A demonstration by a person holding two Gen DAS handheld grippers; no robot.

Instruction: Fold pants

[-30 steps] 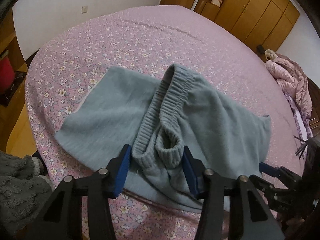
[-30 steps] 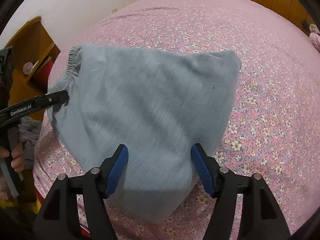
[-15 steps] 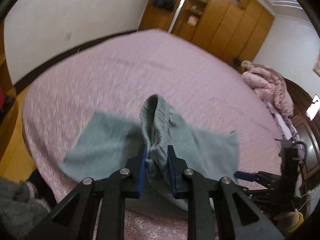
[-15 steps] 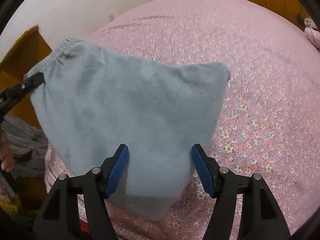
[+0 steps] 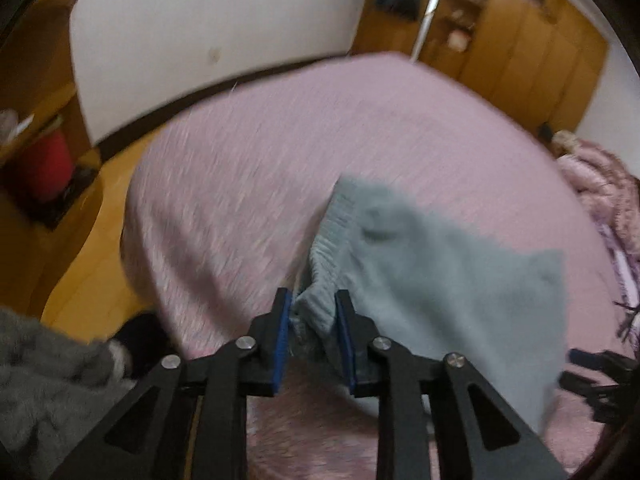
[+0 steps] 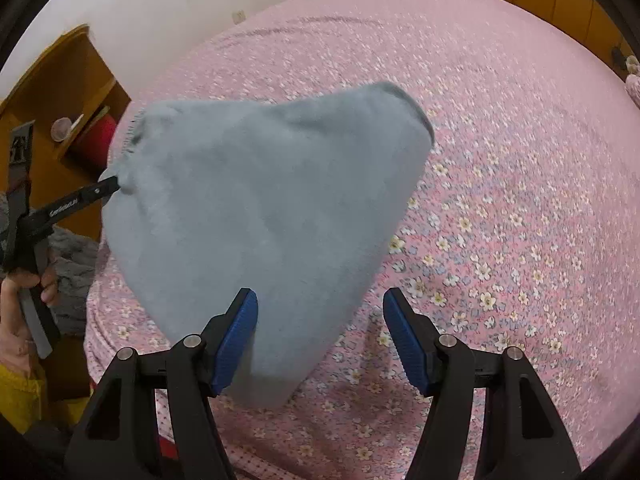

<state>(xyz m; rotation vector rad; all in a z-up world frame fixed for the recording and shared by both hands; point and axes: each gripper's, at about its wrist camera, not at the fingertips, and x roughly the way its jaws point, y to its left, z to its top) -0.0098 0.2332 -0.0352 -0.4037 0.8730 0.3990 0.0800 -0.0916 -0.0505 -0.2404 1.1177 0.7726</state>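
Note:
The grey-blue pants (image 5: 440,276) hang lifted above the pink flowered bed (image 5: 248,184). My left gripper (image 5: 314,316) is shut on the ribbed waistband (image 5: 328,248) and holds it up. In the right wrist view the pants (image 6: 264,216) hang as a broad sheet in front of my right gripper (image 6: 320,320), whose jaws stand wide open; the lower cloth hangs between them, against the left pad. The left gripper shows there at the left edge (image 6: 108,186), clamped on the waistband corner. The left view is blurred.
The bed (image 6: 500,160) stretches far and right. A wooden shelf unit with a red container (image 6: 96,136) stands left of the bed. Wooden wardrobes (image 5: 520,48) line the far wall. A pink quilted bundle (image 5: 600,184) lies at the bed's right side.
My left gripper closed on the waistband and lifted it up and to the left. The pants rose off the bed. My right gripper stayed open.

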